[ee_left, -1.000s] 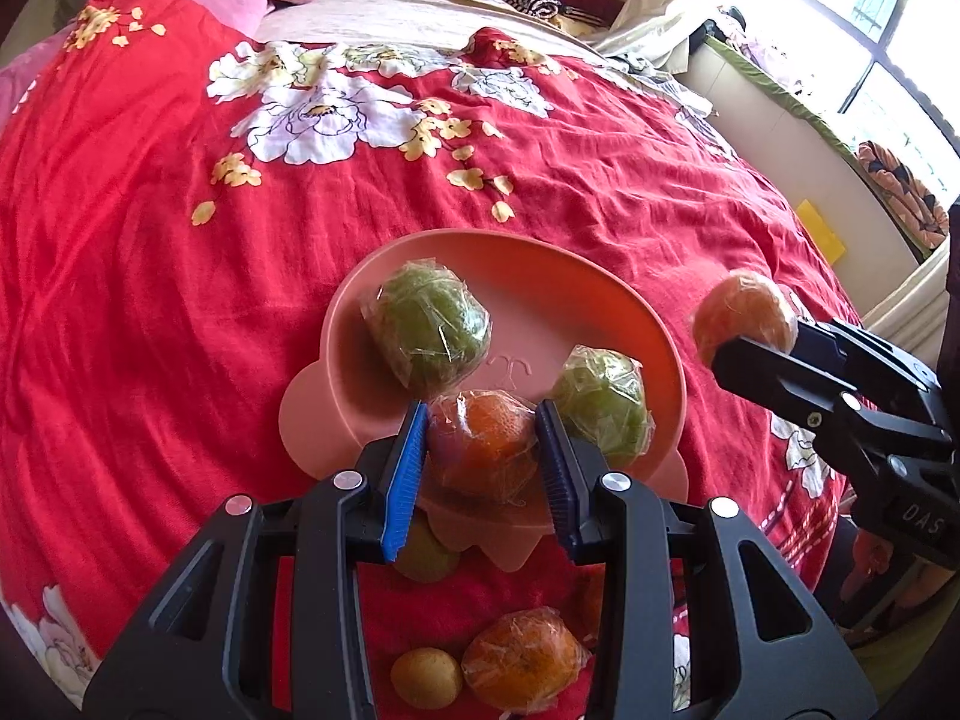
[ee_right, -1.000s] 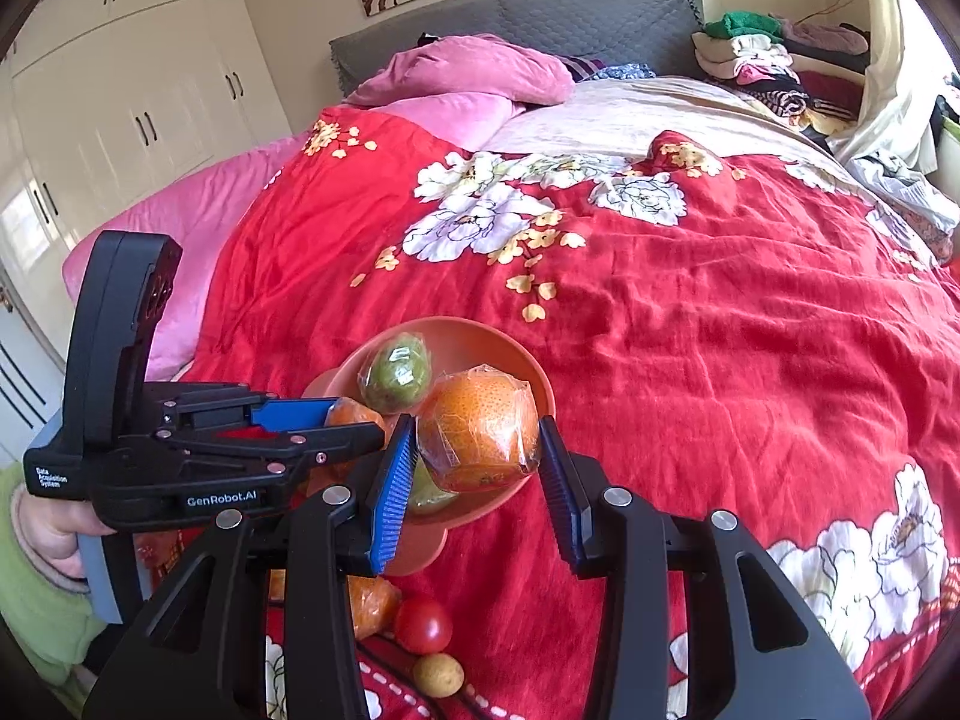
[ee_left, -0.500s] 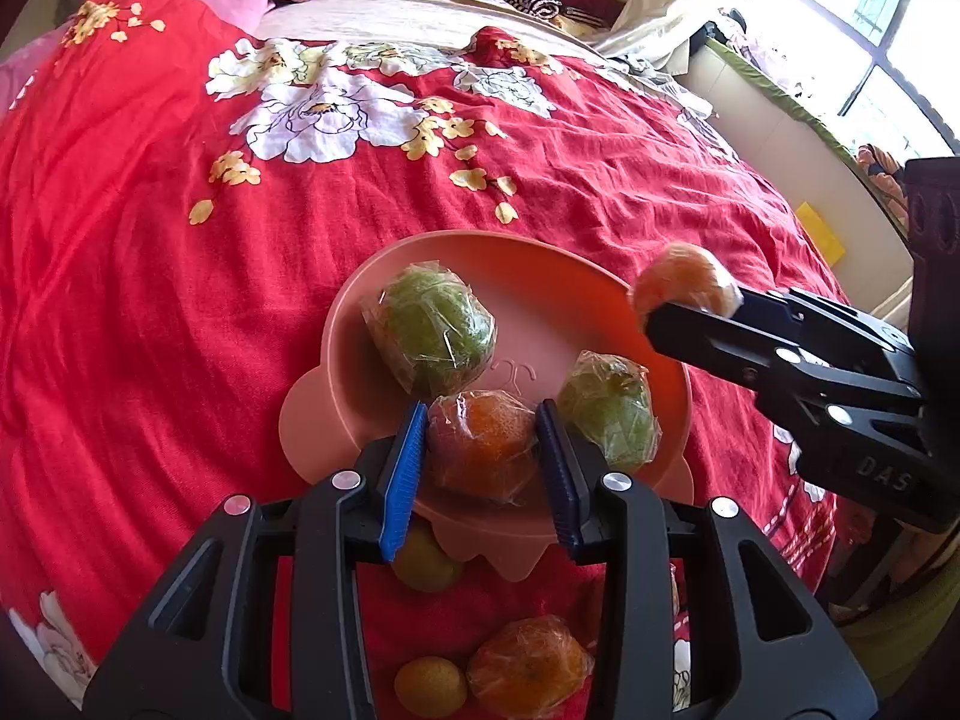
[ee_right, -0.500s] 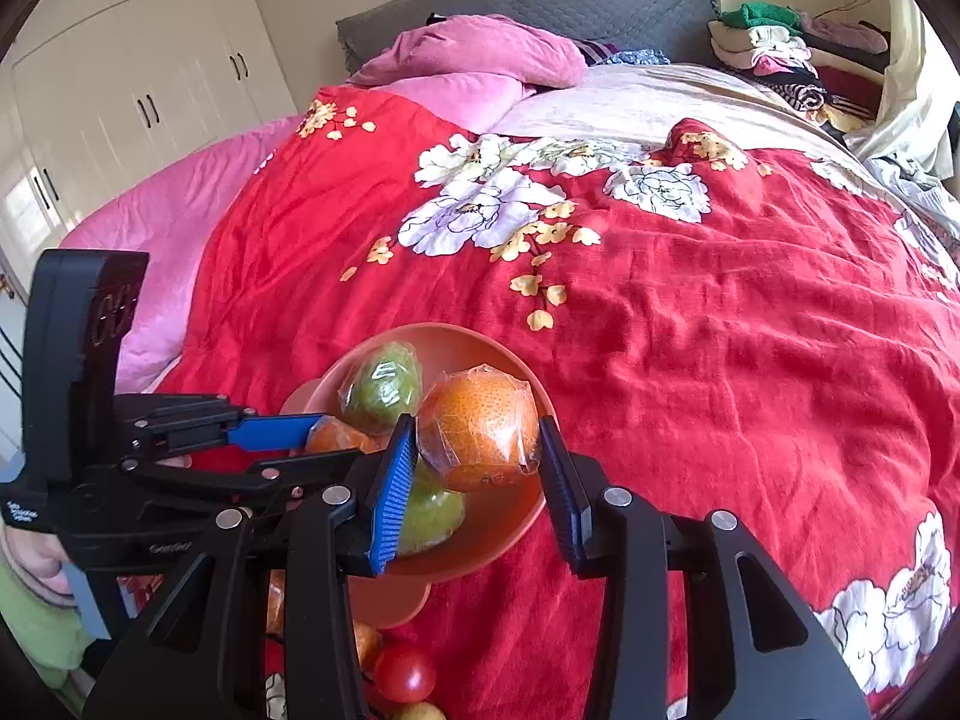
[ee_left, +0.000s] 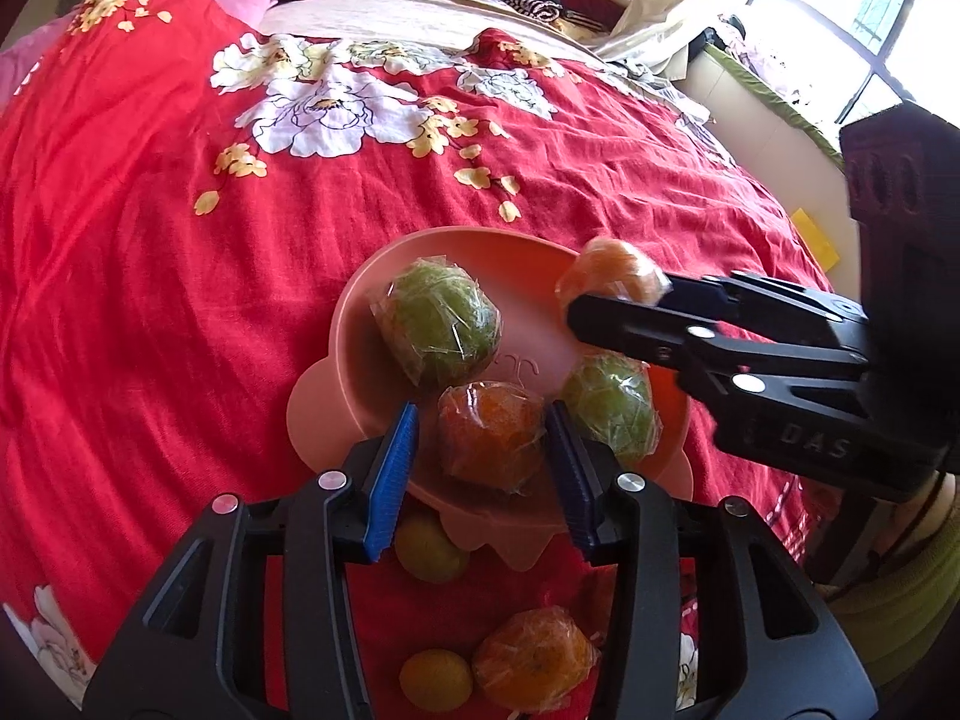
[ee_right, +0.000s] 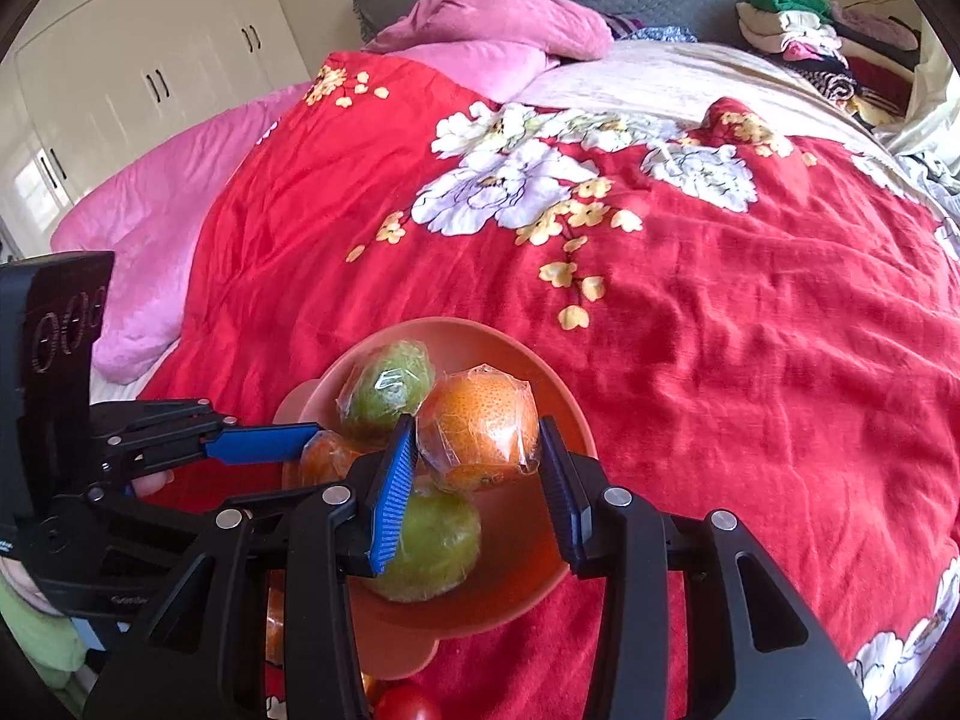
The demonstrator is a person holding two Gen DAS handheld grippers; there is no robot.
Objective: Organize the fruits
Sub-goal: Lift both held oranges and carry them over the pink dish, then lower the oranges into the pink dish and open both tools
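Observation:
A pink plate [ee_left: 360, 306] lies on the red flowered bedspread. It holds two wrapped green fruits [ee_left: 441, 324] [ee_left: 609, 408] and a wrapped orange [ee_left: 489, 435]. My left gripper [ee_left: 480, 438] straddles that orange at the plate's near edge. Its jaws are opening, and a gap shows at the left pad. My right gripper [ee_right: 477, 450] is shut on another wrapped orange [ee_right: 480, 426] and hangs just over the plate [ee_right: 540, 366]. In the left wrist view it comes in from the right with that orange [ee_left: 612, 267] above the plate's far right rim.
Loose fruit lies on the bedspread near me: a yellow-green one [ee_left: 429, 546], a wrapped orange [ee_left: 534, 666], a small yellow one [ee_left: 435, 678] and a red tomato [ee_right: 408, 705]. Pink pillows [ee_right: 498, 24] and a pile of clothes [ee_right: 822, 42] sit at the bed's far end.
My right gripper has carried its orange leftward, from beside the plate to over it. My left gripper's jaws have widened around the orange on the plate.

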